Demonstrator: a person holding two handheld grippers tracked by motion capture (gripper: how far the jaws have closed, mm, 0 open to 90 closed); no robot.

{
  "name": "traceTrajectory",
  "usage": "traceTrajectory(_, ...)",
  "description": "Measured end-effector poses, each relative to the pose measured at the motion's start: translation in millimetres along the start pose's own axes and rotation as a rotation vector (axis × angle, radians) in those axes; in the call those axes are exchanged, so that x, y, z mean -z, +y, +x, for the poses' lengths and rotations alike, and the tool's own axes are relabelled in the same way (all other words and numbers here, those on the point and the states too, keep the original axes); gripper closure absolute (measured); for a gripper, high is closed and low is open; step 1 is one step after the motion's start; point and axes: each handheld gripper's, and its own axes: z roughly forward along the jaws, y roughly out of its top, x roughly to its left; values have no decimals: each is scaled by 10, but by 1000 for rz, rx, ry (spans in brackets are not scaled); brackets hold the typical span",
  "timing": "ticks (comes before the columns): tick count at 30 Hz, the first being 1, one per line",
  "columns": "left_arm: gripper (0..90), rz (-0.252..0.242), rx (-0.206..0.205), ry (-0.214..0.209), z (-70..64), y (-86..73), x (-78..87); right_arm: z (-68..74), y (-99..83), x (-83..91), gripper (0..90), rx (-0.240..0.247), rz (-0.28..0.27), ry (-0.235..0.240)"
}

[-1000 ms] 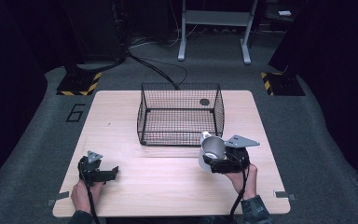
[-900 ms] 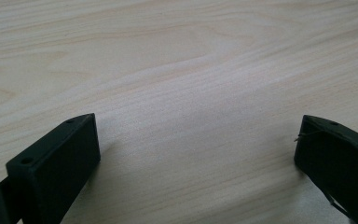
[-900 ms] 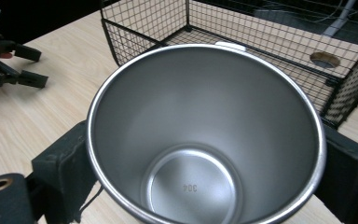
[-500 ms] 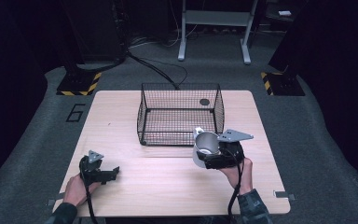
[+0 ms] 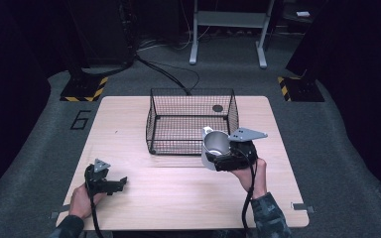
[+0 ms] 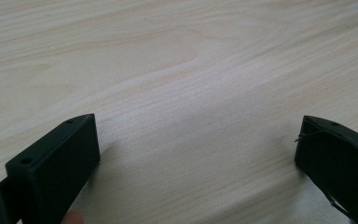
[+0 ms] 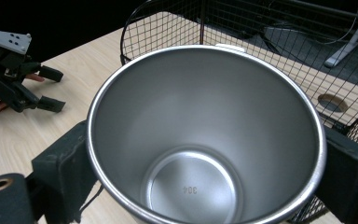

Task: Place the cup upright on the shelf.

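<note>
A shiny steel cup (image 5: pixel 215 148) (image 7: pixel 205 140) hangs above the table, lifted and tilted, with my right gripper (image 5: pixel 223 161) shut on its sides just in front of the black wire basket (image 5: pixel 192 120) at its right front corner. Inside the cup is bare metal, stamped 304. The basket (image 7: pixel 177 23) rises right behind the cup's rim. My left gripper (image 5: pixel 113 184) (image 6: pixel 198 149) rests low over the wooden table (image 5: pixel 173 198) at the front left, jaws wide open with nothing between them. The left gripper (image 7: pixel 46 88) also lies far off in the right gripper view.
A round hole (image 5: pixel 218 108) in the tabletop shows through the basket's back right. Beyond the table's far edge lie cables (image 5: pixel 168 74) and a grey metal stand (image 5: pixel 228 29) on the dark floor. Black and yellow striped bases (image 5: pixel 84 89) flank the table.
My right gripper has carried the cup up and leftward toward the basket's front right corner. The left gripper stays where it was.
</note>
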Motion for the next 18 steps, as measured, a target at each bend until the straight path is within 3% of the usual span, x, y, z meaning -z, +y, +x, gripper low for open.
traceTrajectory(18,0,-10,5,5,-6,-5,-8,-97,397,-150,68,21,-26,11)
